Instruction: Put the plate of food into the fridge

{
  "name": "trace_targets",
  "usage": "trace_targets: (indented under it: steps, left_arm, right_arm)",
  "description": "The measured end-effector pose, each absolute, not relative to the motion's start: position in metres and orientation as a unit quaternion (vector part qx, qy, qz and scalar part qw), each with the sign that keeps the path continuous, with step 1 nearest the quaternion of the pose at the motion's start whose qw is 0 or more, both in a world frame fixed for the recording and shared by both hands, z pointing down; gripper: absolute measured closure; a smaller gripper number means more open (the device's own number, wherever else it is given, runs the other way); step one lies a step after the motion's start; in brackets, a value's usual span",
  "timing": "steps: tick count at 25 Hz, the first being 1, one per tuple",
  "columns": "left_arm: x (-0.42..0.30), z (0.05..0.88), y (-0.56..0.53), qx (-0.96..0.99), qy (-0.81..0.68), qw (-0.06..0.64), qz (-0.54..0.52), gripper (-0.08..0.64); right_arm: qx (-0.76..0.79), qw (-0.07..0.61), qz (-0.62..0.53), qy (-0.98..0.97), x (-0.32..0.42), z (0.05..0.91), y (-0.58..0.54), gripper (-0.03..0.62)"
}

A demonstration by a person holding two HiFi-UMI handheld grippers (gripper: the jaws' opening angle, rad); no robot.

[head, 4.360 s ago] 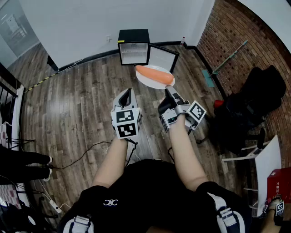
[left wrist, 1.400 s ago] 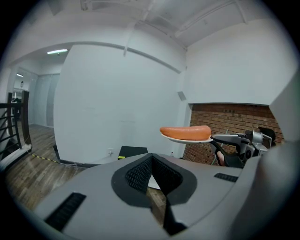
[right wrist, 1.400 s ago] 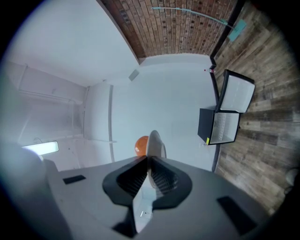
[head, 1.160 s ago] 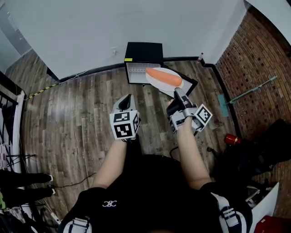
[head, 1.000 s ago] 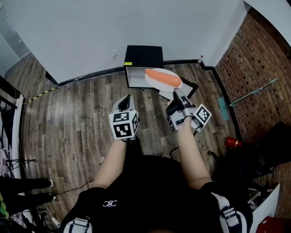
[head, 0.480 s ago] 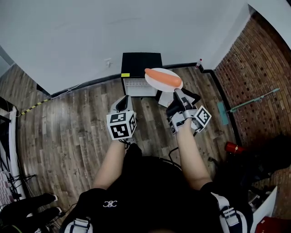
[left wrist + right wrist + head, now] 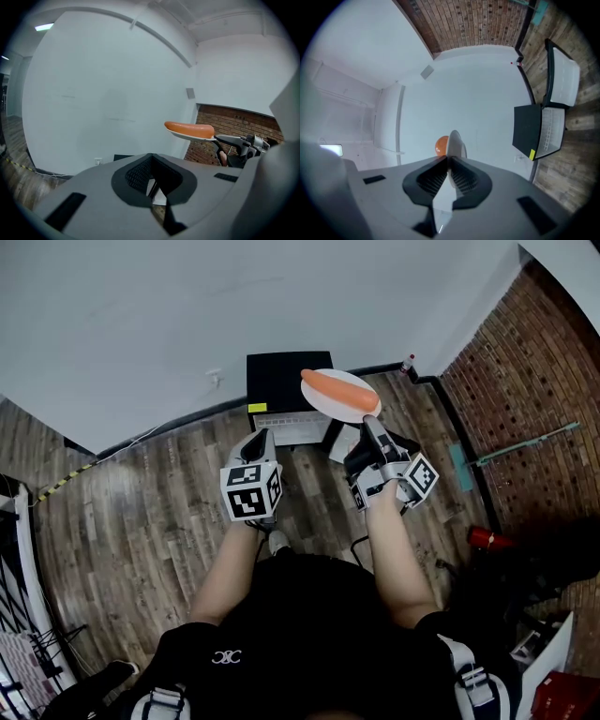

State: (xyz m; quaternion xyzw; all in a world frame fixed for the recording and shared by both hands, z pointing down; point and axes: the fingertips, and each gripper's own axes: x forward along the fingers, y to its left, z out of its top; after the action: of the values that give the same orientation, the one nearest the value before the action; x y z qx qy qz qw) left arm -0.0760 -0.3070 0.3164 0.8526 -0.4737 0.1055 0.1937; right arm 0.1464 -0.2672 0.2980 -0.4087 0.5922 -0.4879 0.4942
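A white plate carries one long orange sausage-like piece of food. My right gripper is shut on the plate's near rim and holds it level in the air. In the head view the plate overlaps the small black fridge, which stands on the floor by the white wall with its door swung open. In the right gripper view the plate stands edge-on between the jaws, with the fridge off to the right. My left gripper is shut and empty, left of the plate.
A brick wall closes the right side. A small bottle stands in the corner and a red object lies on the wood floor. A wall socket sits left of the fridge.
The fridge has come closer. The plate, still in my right gripper, now overlaps the fridge's top in the head view. Both grippers moved forward together.
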Motion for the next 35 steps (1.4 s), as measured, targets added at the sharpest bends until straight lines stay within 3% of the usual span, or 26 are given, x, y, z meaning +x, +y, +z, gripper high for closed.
trace_targets:
  steps: [18, 35]
  left_arm:
    - [-0.059, 0.36, -0.387, 0.86, -0.446, 0.207, 0.139, 0.563]
    - [0.015, 0.464, -0.381, 0.833, -0.459, 0.249, 0.181, 0.563]
  right_arm:
    - [-0.444, 0.48, -0.493, 0.574, 0.153, 0.342, -0.327, 0.557]
    - [-0.405, 0.442, -0.551, 0.581, 0.224, 0.486, -0.32, 0.557]
